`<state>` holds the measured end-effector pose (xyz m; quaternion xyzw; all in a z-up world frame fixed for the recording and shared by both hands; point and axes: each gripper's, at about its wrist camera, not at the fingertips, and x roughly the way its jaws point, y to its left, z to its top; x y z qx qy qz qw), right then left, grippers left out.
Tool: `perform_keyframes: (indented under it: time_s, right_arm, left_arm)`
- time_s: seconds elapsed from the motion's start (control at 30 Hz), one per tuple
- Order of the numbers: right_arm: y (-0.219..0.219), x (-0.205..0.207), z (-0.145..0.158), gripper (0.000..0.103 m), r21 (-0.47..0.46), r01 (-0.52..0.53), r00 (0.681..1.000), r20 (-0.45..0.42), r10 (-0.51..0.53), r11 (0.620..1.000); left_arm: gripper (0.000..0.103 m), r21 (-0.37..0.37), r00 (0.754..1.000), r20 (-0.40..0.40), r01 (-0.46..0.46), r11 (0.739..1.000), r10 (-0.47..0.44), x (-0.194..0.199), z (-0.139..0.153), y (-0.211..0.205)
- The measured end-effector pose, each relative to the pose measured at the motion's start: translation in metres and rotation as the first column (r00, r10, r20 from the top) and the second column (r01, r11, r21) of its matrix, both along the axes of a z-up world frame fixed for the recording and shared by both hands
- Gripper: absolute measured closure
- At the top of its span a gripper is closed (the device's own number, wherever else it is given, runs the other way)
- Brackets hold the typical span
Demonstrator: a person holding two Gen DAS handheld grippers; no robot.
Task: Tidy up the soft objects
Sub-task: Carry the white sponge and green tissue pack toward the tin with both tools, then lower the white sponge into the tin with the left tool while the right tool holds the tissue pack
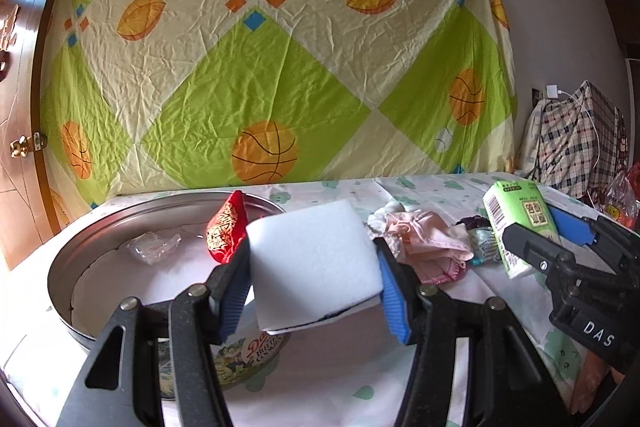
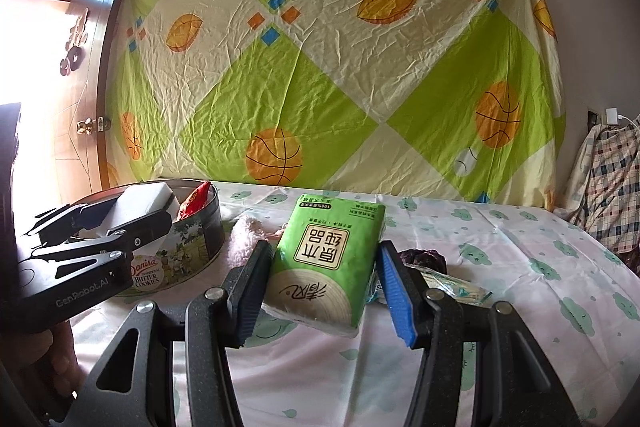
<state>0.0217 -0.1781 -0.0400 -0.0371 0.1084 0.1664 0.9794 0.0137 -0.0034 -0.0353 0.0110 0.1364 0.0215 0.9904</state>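
Both grippers loaded above the bed.
Left gripper (image 1: 314, 267) clamps a white sponge (image 1: 312, 259) near the cookie tin (image 1: 80, 267); right gripper (image 2: 326, 279) clamps a green tissue pack (image 2: 328, 259).

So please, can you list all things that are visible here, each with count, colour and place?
sponge: 1, white, in left gripper, over tin edge
tissue pack: 1, green, in right gripper
tin: 1, metal, round, left on bed
red pouch: 1, red and gold, in tin
plastic wrap: 1, clear, in tin
pink cloth: 1, pink, on bed right of tin
sheet: 1, green and cream, on wall
plaid bag: 1, checked, far right
left gripper: 1, black, blue pads
right gripper: 1, black, blue pads
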Motion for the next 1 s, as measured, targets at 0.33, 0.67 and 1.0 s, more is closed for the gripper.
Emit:
perform_keyframes:
  time_s: [0.33,0.67,1.0]
  right_arm:
    - [0.016,-0.003,-0.001,0.047,-0.012,-0.030,1.000,0.007,0.030,0.999]
    - [0.033,-0.005,-0.002,0.047,-0.017,-0.059,0.998,0.002,0.059,0.998]
    - [0.044,-0.007,-0.003,0.047,-0.020,-0.072,0.997,-0.001,0.072,0.997]
  left_arm:
    - [0.046,-0.023,0.999,-0.002,-0.035,0.999,0.035,-0.002,-0.001,0.017]
    - [0.046,-0.039,0.998,0.009,-0.064,0.997,0.065,-0.005,-0.001,0.028]
    - [0.046,-0.059,0.994,0.022,-0.101,0.993,0.103,-0.009,-0.001,0.043]
